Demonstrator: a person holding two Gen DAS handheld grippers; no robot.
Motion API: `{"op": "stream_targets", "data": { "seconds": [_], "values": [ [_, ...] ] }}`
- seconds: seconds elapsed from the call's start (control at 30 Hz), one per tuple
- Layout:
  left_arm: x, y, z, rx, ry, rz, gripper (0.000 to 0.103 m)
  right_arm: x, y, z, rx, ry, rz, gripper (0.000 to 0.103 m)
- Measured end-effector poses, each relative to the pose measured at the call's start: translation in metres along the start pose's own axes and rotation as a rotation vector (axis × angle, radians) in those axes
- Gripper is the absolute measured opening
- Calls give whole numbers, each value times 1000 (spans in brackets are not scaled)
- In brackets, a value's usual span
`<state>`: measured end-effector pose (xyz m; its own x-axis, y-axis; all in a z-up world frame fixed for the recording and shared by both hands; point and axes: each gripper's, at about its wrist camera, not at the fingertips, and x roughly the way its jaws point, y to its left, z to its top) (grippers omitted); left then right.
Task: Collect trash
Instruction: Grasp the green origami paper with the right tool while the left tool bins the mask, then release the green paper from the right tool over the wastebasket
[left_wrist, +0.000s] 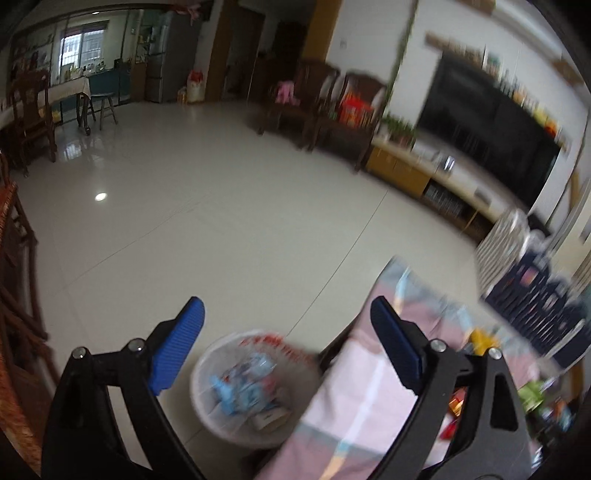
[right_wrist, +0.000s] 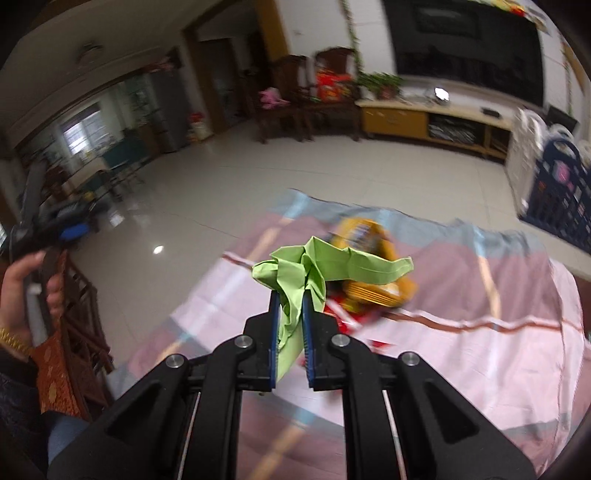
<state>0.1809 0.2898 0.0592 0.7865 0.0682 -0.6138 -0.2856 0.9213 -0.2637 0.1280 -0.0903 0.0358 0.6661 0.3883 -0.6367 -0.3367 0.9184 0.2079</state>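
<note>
My left gripper (left_wrist: 286, 308) stands wide open with nothing between its blue pads. It hangs above a white lined bin (left_wrist: 251, 384) on the floor that holds several wrappers. My right gripper (right_wrist: 290, 295) is shut on a crumpled green wrapper (right_wrist: 325, 267) and lifts it over the pink cloth-covered table (right_wrist: 480, 350). Behind the green wrapper a yellow-orange snack bag (right_wrist: 373, 291) and red wrappers (right_wrist: 343, 317) lie on the cloth. In the right wrist view the left gripper (right_wrist: 70, 232) shows at far left in a hand (right_wrist: 22, 288). The left wrist view is blurred.
The bin stands against the table's left edge (left_wrist: 351, 369). A dark wooden chair with a red cushion (right_wrist: 62, 354) sits at the left. More coloured wrappers (left_wrist: 532, 391) lie on the table. A blue and white play fence (right_wrist: 554, 192) and a TV cabinet (right_wrist: 424, 118) are beyond, across pale tile floor.
</note>
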Motion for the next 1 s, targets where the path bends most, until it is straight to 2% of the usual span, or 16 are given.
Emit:
{"op": "stream_targets", "data": {
  "seconds": [0.13, 0.2, 0.27, 0.43, 0.53, 0.6, 0.63, 0.67, 0.7, 0.87, 0.93, 1.0],
  "values": [
    [-38, 2, 15, -35, -133, -103, 93, 20, 69, 5, -95, 7, 93, 12],
    [-55, 0, 21, -20, -183, -142, 95, 41, 97, 9, -92, 23, 135, 12],
    [-66, -1, 25, -2, -215, -148, 96, 64, 121, 15, -65, 45, 181, 12],
    [-73, -6, 31, 60, -217, -135, 96, 124, 178, 33, -95, 83, 242, 12],
    [-72, -3, 30, 75, -204, -108, 96, 163, 196, 30, -112, 143, 275, 12],
    [-68, -5, 28, 66, -184, -117, 96, 182, 196, 26, -111, 167, 262, 28],
    [-66, -5, 28, 69, -173, -122, 96, 184, 193, 24, -104, 157, 257, 34],
    [-63, -9, 27, 81, -162, -120, 96, 182, 189, 23, -95, 145, 249, 45],
    [-59, -12, 26, 97, -155, -112, 96, 175, 184, 19, -80, 129, 238, 52],
    [-45, -44, 15, 211, -121, -86, 96, 115, 141, 11, -30, 65, 201, 56],
    [-36, -60, 8, 256, -91, -81, 96, 85, 117, 8, -19, 35, 166, 67],
    [-25, -72, -3, 295, -52, -86, 96, 51, 89, 5, -17, -12, 93, 78]
  ]
}}
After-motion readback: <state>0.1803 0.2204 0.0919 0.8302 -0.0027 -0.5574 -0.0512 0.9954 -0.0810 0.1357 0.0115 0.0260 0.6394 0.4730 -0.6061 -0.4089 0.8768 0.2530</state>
